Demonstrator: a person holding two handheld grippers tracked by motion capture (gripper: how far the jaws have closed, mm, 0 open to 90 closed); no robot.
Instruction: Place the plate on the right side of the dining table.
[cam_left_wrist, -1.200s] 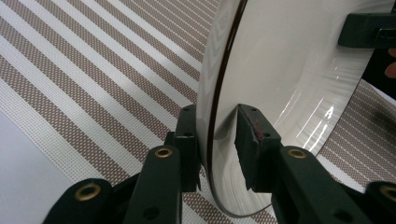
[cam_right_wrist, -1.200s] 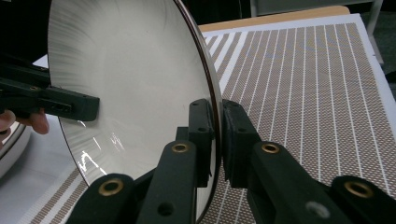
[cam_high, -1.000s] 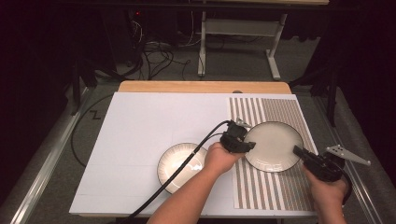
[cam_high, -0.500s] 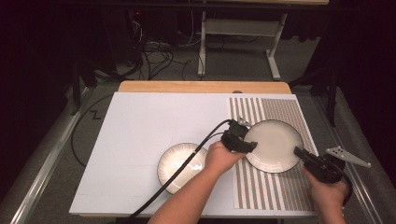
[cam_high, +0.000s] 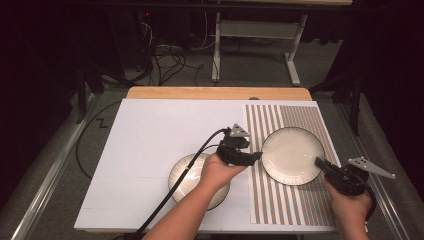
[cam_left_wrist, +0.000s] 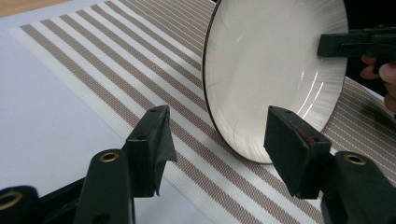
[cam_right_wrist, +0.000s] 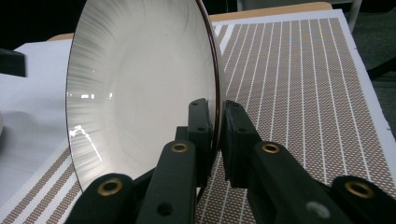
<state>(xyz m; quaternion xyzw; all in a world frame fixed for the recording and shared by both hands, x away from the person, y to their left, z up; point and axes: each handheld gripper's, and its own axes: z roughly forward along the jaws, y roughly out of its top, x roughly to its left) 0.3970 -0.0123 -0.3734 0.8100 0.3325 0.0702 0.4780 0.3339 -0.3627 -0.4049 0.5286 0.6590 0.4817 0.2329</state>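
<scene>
Right tool pinching the rim of a white plate on the striped mat, left tool spread just beside it

In the high view the plate (cam_high: 292, 155) sits right of centre on the striped mat (cam_high: 295, 200), which covers the right part of the white worktop (cam_high: 150, 140); the right tool (cam_high: 322, 164), at the lower right of the frame, has its jaws pressed together on the plate's near right rim, and the right gripper view shows that rim (cam_right_wrist: 215, 93) clamped between the two black jaws. The left tool (cam_high: 255, 156), at the middle of the frame, points at the plate's left edge; its jaws have just been opening, and the left gripper view shows them apart with nothing between them, the plate (cam_left_wrist: 275, 70) beyond them. A second plate (cam_high: 187, 172) lies on the worktop under the left hand (cam_high: 220, 172), lower centre
</scene>
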